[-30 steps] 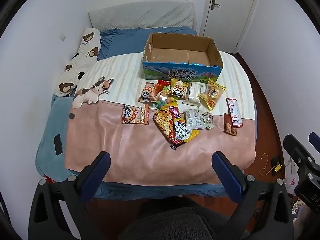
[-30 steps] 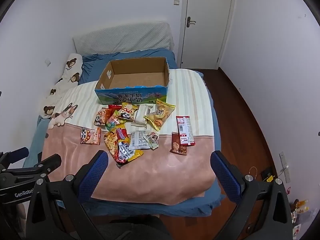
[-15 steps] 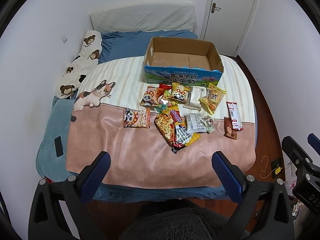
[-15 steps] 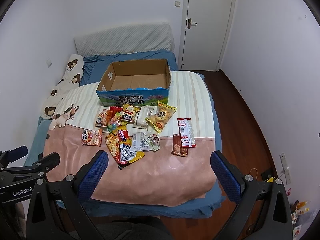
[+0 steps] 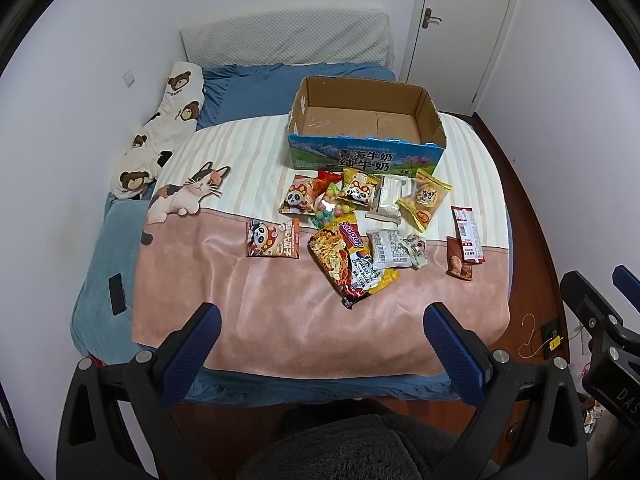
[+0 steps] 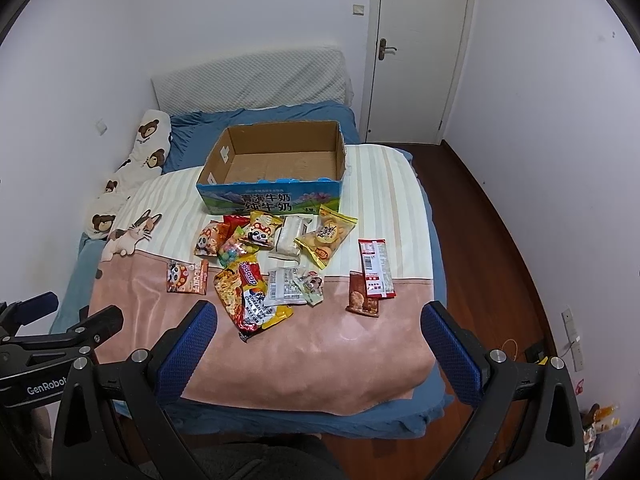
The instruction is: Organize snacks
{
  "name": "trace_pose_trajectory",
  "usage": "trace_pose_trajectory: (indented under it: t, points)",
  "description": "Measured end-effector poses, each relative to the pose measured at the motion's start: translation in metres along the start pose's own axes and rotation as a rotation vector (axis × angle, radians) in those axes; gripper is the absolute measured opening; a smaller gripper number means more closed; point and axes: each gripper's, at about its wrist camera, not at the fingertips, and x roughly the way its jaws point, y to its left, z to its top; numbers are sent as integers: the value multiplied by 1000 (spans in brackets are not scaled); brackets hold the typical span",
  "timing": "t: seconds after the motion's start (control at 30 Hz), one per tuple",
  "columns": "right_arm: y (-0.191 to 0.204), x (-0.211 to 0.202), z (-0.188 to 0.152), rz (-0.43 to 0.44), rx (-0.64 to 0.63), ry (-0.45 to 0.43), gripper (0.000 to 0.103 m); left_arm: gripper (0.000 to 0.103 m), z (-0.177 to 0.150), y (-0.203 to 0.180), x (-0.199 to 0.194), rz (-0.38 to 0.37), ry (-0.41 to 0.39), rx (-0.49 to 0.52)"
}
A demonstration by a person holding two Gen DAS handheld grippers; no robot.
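Several snack packets lie in a loose pile on the bed in front of an empty cardboard box [image 5: 362, 118] [image 6: 276, 160]. The pile includes a large noodle packet [image 5: 350, 262] [image 6: 250, 294], a panda packet [image 5: 273, 238] [image 6: 187, 277] apart at the left, a yellow cookie packet [image 5: 425, 199] [image 6: 326, 236], and a red strip packet [image 5: 466, 234] [image 6: 375, 268] at the right. My left gripper [image 5: 320, 344] is open and empty, over the near edge of the bed. My right gripper [image 6: 318, 340] is open and empty, also at the near edge.
The bed has a pink and striped blanket [image 5: 280, 304] with a cat print [image 5: 186, 194]. A bear-print pillow [image 5: 160, 140] lies along the left wall. A black phone [image 5: 117, 288] lies at the bed's left edge. Wooden floor [image 6: 492, 264] and a closed door [image 6: 416, 52] are at the right.
Both grippers have drawn back and tilted a little, so the bed and snacks sit lower in view. Nothing on the bed has moved.
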Motion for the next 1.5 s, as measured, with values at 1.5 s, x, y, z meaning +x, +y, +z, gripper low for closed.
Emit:
trace_pose_trajectory:
  t: [1.5]
  points:
    - [-11, -1, -1, 24, 26, 4, 103, 103, 6, 2, 2, 5, -23, -19]
